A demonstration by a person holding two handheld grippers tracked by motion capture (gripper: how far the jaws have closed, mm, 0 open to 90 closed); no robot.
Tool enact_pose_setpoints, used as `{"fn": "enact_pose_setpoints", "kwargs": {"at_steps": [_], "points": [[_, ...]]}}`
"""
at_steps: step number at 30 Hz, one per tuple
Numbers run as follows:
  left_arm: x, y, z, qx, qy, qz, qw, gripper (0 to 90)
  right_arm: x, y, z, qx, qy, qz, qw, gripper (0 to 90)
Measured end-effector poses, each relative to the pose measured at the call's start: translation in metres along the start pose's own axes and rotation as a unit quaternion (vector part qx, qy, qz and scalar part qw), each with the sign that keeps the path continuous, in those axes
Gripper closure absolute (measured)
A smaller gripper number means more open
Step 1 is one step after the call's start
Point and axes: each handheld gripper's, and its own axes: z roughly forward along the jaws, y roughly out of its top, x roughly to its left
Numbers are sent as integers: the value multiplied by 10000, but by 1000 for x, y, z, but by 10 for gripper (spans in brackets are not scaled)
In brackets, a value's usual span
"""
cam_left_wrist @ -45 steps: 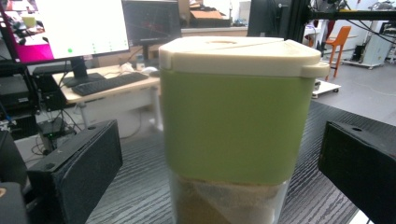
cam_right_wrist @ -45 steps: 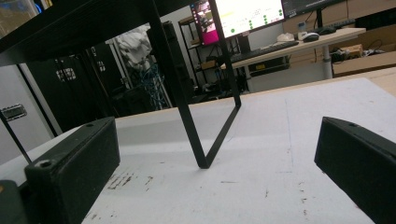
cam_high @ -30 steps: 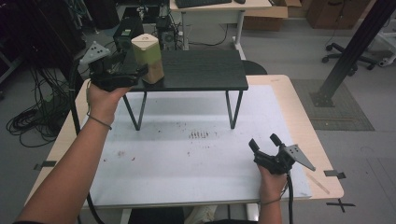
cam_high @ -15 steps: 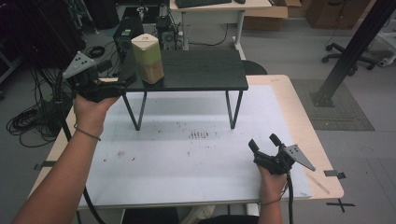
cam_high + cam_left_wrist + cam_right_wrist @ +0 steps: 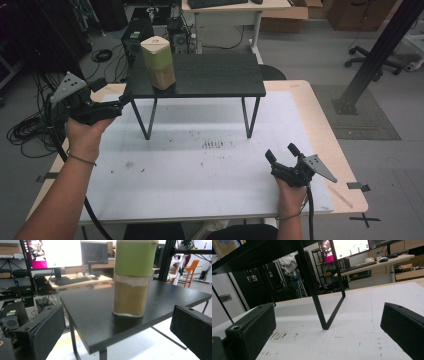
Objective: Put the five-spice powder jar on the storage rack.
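Now the left tool (image 5: 112, 107) hangs off the left end of the small black shelf (image 5: 210, 75), its jaws spread wide and empty. A second ago it was right up against the jar (image 5: 158, 62); half a second ago it had already drawn clear, and since then it has slid further back and down toward the person's side. The jar itself has not shifted: it stands upright near the shelf's left front corner, free of both tools.

From the left gripper view the jar (image 5: 132, 277) sits ahead between the two open pads, well apart from them, with a green band around its upper half and a tan powder showing through the clear lower part. Its base rests flat on the dark top, a little back from the edge.

The right tool (image 5: 285, 157) rests low on the white bench (image 5: 200, 175) near the front right, jaws likewise apart and holding nothing. Its own camera looks along the bench surface at one bent metal leg (image 5: 322, 302) of the shelf.

Judging by the release and retreat, the placing of the jar on the shelf looks finished, and the left hand seems to be heading back to rest.
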Motion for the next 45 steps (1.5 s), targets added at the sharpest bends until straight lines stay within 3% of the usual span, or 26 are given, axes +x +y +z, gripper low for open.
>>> {"fn": "enact_pose_setpoints", "kwargs": {"at_steps": [16, 27, 33, 41, 45], "points": [[0, -36, -16, 18, 95, -92, 9999, 3, 1, 0, 1, 77, 94, -46, 9999, 0], [0, -59, -29, -189, 72, -65, 9998, 4, 2, 0, 2, 119, 128, -71, 9998, 0], [2, -74, -32, -132, 122, -70, 9998, 4, 2, 0, 3, 138, 127, -91, 9998, 0], [3, -98, -32, -209, 30, -106, 9997, 4, 2, 0, 3, 141, 118, -91, 9998, 0], [4, -103, -32, -198, 40, -134, 9997, 4, 3, 0, 3, 149, 112, -100, 9998, 0]]}}
